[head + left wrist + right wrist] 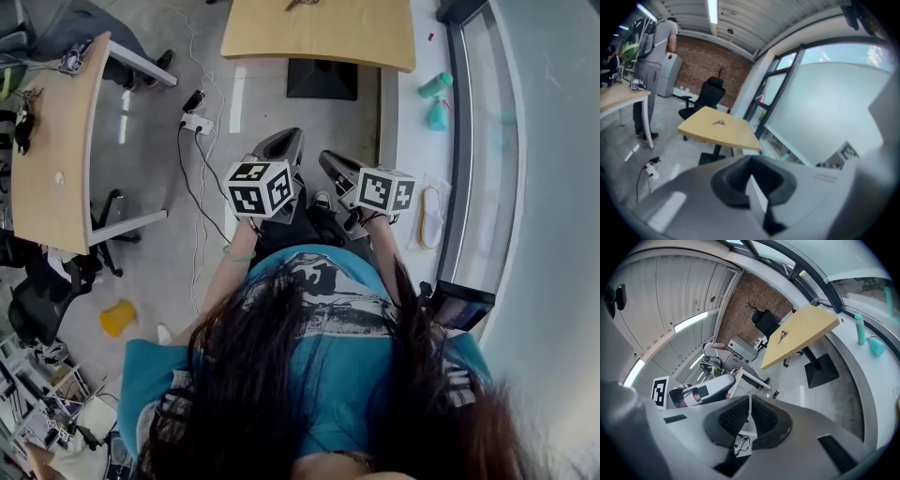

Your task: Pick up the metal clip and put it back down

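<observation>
The metal clip (302, 4) lies on a light wooden table (319, 37) at the far edge of the head view, well ahead of both grippers. It shows as a small shiny piece (719, 123) in the left gripper view and again on the tabletop (782, 335) in the right gripper view. My left gripper (281, 145) and right gripper (335, 164) are held side by side close to the person's body, above the floor, pointing toward the table. The left gripper (751, 180) is shut and holds nothing. On the right gripper (749, 416) the pads meet, with nothing between them.
A second wooden desk (56, 141) stands at the left. A power strip (195, 122) with cables lies on the grey floor. Two teal bottles (436, 86) sit on the window ledge at the right. A black office chair (705, 96) and a standing person (654, 56) are beyond the table.
</observation>
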